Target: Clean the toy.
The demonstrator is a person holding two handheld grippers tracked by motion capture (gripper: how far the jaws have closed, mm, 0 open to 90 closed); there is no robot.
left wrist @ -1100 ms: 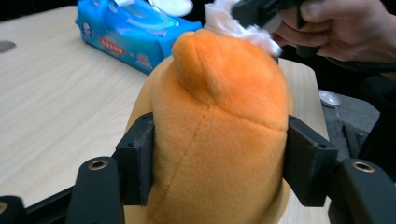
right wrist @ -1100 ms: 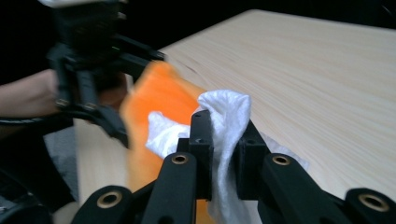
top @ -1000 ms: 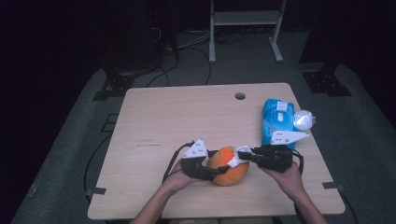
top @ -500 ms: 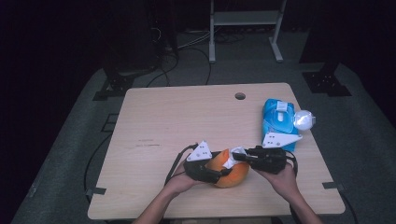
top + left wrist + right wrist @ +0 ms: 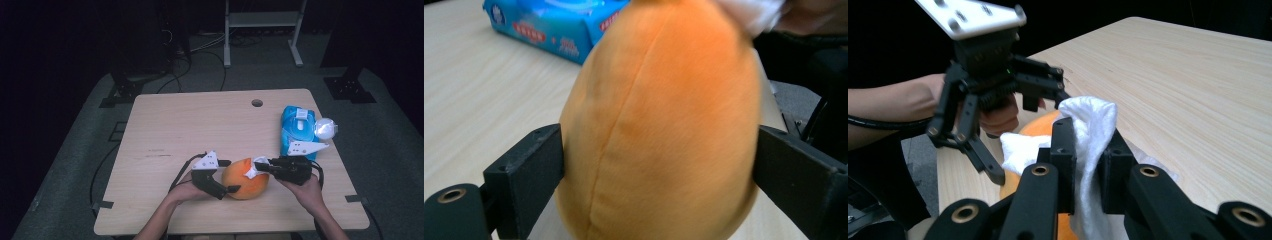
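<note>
An orange egg-shaped plush toy rests on the wooden table near its front edge. My left gripper comes at it from the left. Its jaws have just been opening and now stand wide on either side of the toy without squeezing it. From the right, my right gripper is shut on a white wipe. The wipe lies against the toy's upper right end.
A blue pack of wipes lies at the table's right edge, with a crumpled clear-white wrapper beside it. A cable hole sits near the far edge. A metal stand is on the floor behind.
The left gripper's jaws have spread apart around the orange toy and the left hand has sunk a little. The right gripper keeps the wipe on the toy, barely moved.
</note>
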